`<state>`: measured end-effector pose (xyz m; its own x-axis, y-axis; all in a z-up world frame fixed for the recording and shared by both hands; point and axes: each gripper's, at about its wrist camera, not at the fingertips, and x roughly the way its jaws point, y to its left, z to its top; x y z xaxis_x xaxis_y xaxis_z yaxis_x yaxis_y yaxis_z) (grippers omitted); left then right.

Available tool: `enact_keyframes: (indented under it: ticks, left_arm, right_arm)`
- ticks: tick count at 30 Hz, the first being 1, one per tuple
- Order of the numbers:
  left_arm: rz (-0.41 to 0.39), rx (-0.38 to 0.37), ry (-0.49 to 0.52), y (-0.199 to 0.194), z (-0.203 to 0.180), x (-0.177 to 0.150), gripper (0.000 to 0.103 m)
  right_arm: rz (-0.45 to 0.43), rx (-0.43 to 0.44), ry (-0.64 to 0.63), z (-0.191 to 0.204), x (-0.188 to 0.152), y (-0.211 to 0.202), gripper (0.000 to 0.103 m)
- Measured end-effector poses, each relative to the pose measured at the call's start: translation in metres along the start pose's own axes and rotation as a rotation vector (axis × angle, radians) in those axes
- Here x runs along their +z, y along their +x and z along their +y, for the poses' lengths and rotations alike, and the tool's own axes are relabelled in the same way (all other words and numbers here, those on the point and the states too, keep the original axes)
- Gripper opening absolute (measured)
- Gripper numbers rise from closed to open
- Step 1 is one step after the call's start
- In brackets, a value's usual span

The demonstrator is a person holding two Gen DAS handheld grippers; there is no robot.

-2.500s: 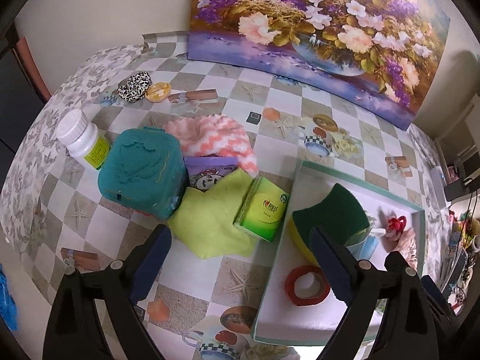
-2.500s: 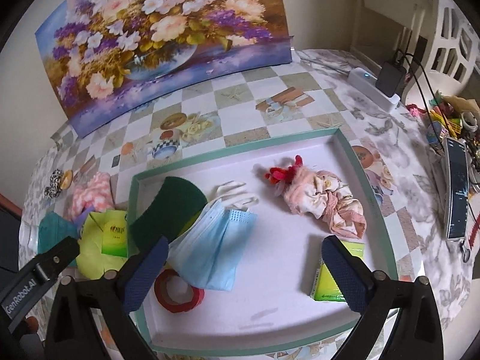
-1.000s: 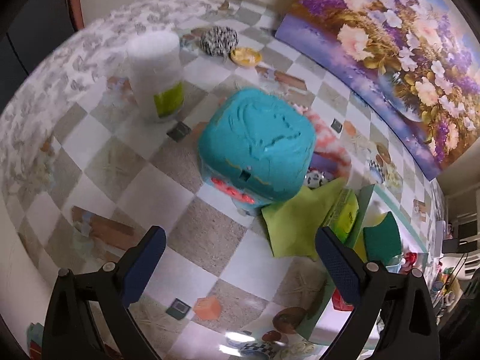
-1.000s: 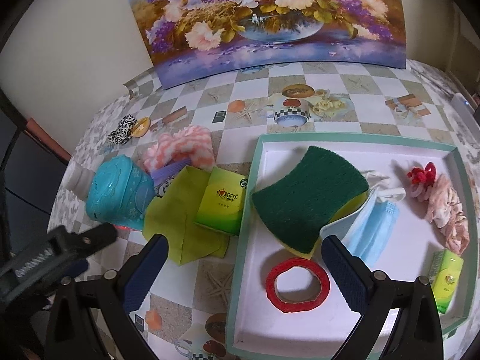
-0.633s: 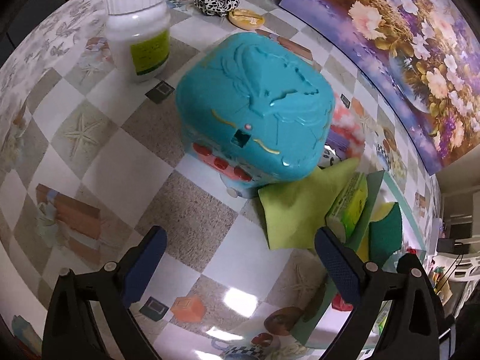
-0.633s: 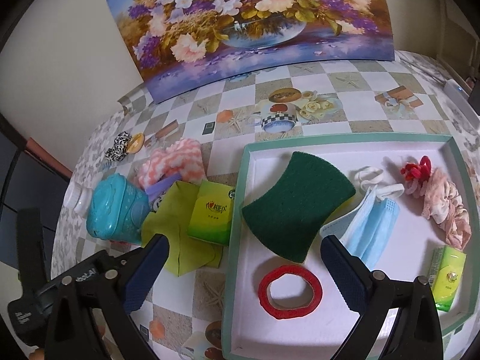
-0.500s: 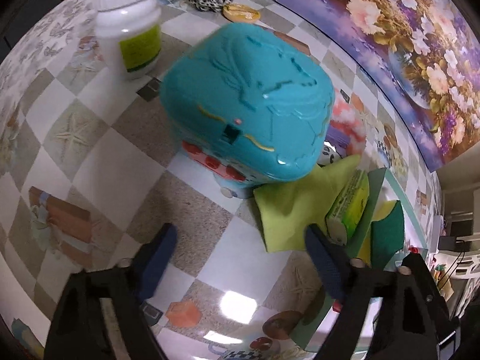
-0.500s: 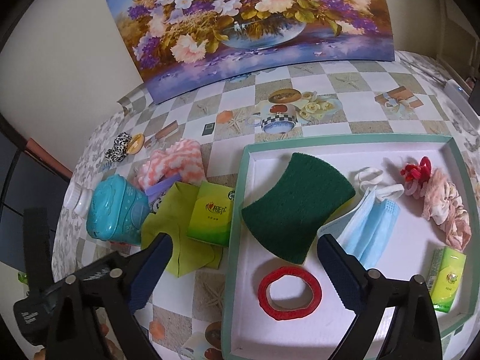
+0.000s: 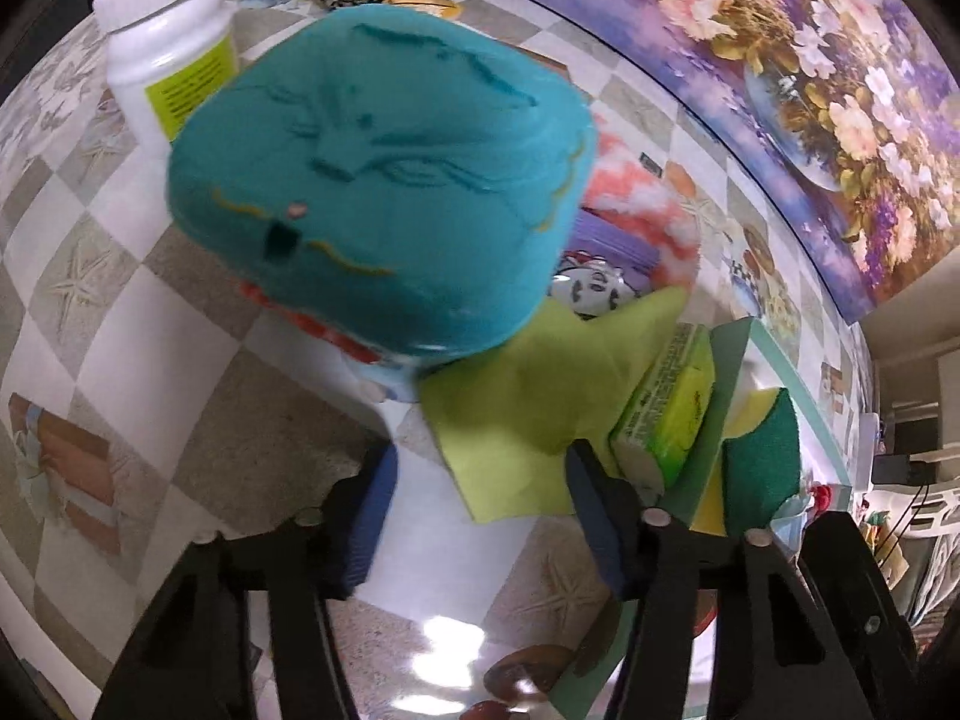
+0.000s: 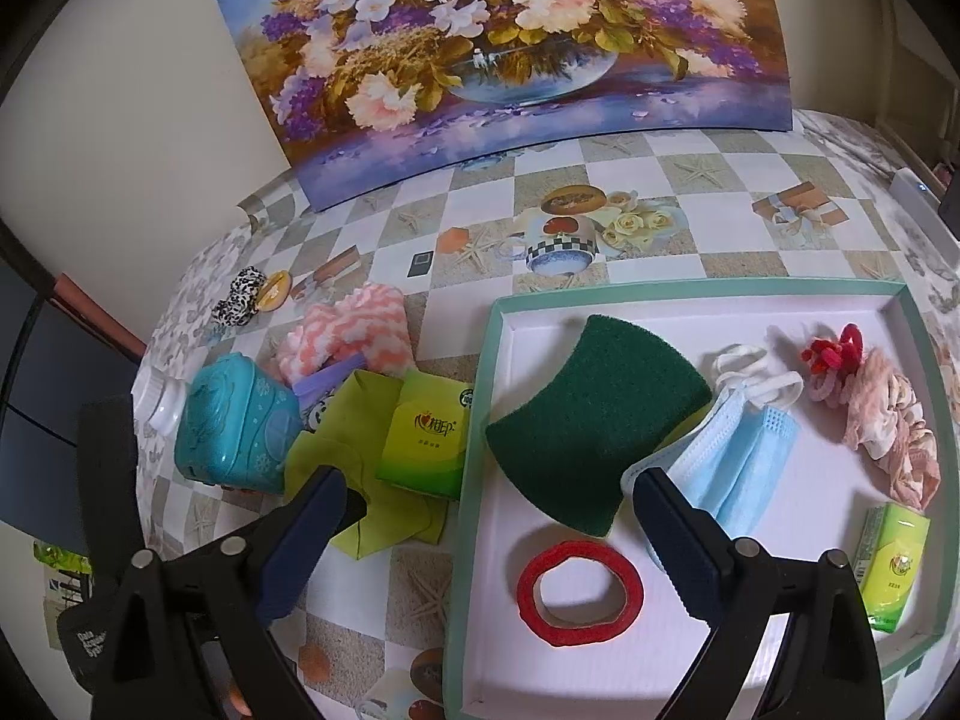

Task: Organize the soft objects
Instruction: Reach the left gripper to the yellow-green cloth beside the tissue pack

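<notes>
Left wrist view showed the left gripper (image 9: 480,480) with jaws just closing, half apart and empty; the yellow-green cloth (image 9: 528,402) lay just ahead between the tips, nearer this hand. The right gripper (image 10: 492,516) hung wide open, empty, over the tray (image 10: 480,408).

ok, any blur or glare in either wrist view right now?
Left wrist view: the teal box is smeared by motion blur, as is one finger of the left hand-held gripper, and ceiling light glares off the tablecloth below it. Right wrist view: sharp, evenly lit, soft shadows in the tray; both views show heavy fisheye bending and dark corners.
</notes>
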<state>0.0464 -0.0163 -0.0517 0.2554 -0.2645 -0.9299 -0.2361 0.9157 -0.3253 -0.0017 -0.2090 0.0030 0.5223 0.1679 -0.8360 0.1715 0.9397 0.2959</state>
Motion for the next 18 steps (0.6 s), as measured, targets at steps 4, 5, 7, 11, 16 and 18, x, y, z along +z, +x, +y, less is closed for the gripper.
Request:
enact_keyframes:
  ticks: [4,5,7,11,16,18]
  left_arm:
    - [0.023,-0.022,0.006,0.008,-0.005,0.002,0.014]
    - [0.037,-0.031,0.001,0.010,-0.004,0.002,0.007]
    - [0.049,-0.051,-0.021,0.012,-0.001,0.002,0.006]
    - [0.055,-0.065,-0.033,0.009,0.007,0.001,0.005]
    - [0.045,-0.087,-0.034,-0.003,0.017,-0.003,0.002]
    - [0.032,-0.084,-0.027,-0.007,0.017,-0.003,0.002]
  right_arm:
    - [-0.002,0.002,0.000,0.000,0.001,-0.001,0.098]
    - [-0.003,0.003,0.000,0.000,0.000,-0.001,0.098]
    - [-0.003,0.004,-0.002,0.000,0.001,-0.001,0.098]
    - [-0.006,0.007,-0.009,0.002,0.003,-0.001,0.098]
    - [-0.007,0.011,-0.013,0.003,0.003,0.000,0.095]
    - [-0.006,0.015,-0.013,0.004,0.004,0.000,0.093]
